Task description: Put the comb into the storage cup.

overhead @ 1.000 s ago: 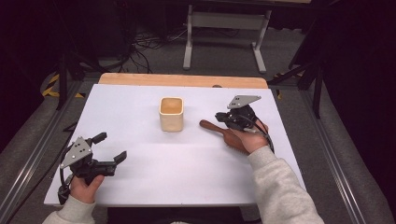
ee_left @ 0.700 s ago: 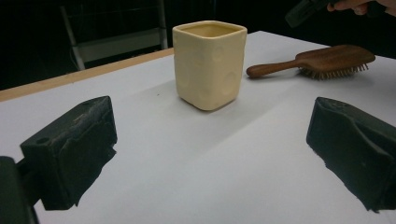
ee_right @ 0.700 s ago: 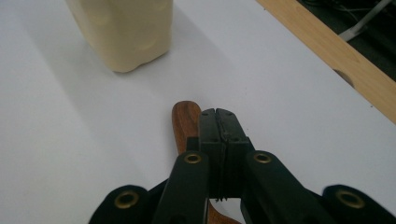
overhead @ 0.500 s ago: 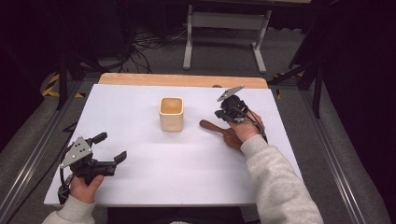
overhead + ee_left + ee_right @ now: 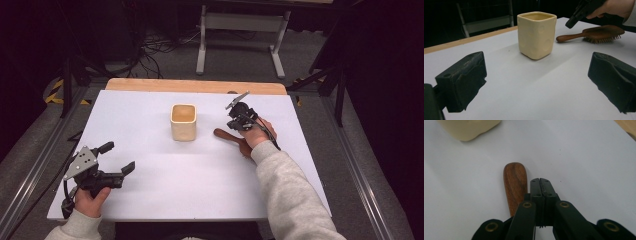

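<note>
A wooden hairbrush (image 5: 235,140) lay on the white table (image 5: 150,120), just to the right of a cream, square-mouthed cup (image 5: 183,121) that stood upright near the middle. The brush's long axis ran across the table and slightly toward the person: the rounded handle end pointed left at the cup, stopping short of it, and the head sat further right, beneath the person's right hand (image 5: 257,134). From the left gripper view the bristles (image 5: 601,39) faced down against the surface. The right gripper (image 5: 235,119) hung just above the handle end, a little to its far side, with its two jaws pressed flat together and nothing between them; it was tipped downward toward the table. Well apart, at the near left corner, the left gripper (image 5: 116,156) rested low in the left hand (image 5: 90,197), its jaws spread wide and empty, aimed toward the cup and brush.
</note>
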A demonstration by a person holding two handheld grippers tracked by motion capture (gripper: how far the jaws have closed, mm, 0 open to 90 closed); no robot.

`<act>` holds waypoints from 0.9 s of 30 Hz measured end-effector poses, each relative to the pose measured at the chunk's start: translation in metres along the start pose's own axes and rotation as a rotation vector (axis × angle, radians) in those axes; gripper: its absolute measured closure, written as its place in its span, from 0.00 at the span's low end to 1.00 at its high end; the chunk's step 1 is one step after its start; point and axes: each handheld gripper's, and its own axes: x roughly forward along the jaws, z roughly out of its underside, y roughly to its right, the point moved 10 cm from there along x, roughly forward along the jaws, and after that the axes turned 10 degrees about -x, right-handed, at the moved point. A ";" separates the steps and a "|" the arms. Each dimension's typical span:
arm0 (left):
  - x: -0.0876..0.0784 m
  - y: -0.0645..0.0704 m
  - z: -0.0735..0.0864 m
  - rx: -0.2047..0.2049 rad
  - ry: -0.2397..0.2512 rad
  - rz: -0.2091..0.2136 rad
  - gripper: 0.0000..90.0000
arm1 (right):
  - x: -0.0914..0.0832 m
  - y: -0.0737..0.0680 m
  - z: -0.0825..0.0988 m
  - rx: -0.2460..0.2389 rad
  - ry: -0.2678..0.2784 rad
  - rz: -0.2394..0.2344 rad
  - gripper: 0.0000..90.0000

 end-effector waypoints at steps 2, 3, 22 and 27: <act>0.000 0.000 0.000 0.002 -0.001 -0.001 0.03 | 0.003 0.000 0.002 0.010 -0.012 -0.005 1.00; 0.000 0.000 0.000 0.006 -0.004 -0.005 0.03 | 0.004 0.000 0.003 0.015 -0.016 -0.007 1.00; 0.000 0.000 0.000 0.009 -0.003 -0.006 0.03 | 0.019 -0.005 0.016 0.048 -0.115 -0.065 1.00; 0.000 0.000 0.000 0.006 -0.003 -0.007 0.03 | 0.020 -0.010 0.016 0.035 -0.121 -0.082 1.00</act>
